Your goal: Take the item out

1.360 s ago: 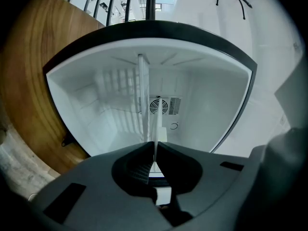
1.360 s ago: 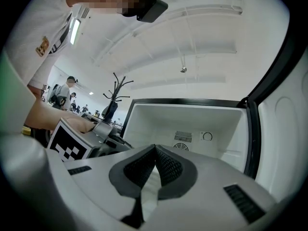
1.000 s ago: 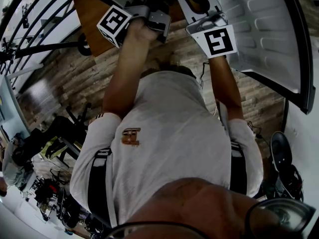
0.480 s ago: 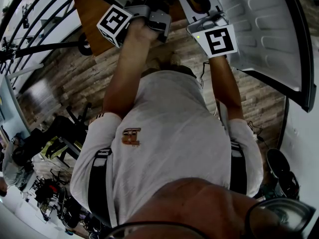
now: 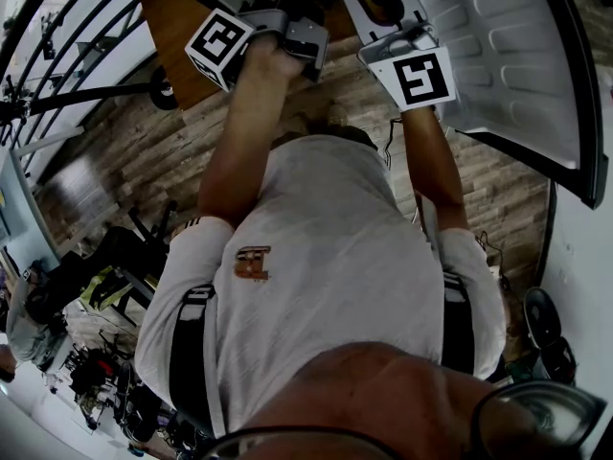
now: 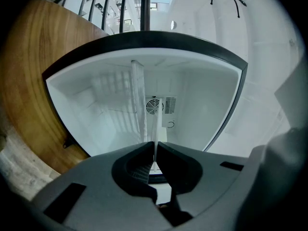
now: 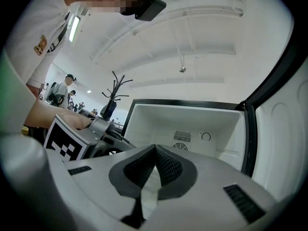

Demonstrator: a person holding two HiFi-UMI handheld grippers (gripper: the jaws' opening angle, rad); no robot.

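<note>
A small white fridge stands open in front of me, its door swung out to the right. My left gripper is rolled on its side and reaches into the compartment. Its jaws are shut on the near edge of a thin clear shelf panel that runs back toward the fan grille. My right gripper hangs just outside the opening, shut, tips touching, nothing between them. In the head view both grippers sit at the top, left marker cube and right marker cube.
A wooden cabinet side borders the fridge on the left. The open door stands close on my right. Wood-plank floor lies below, with railings to the left. A coat stand and people are far off.
</note>
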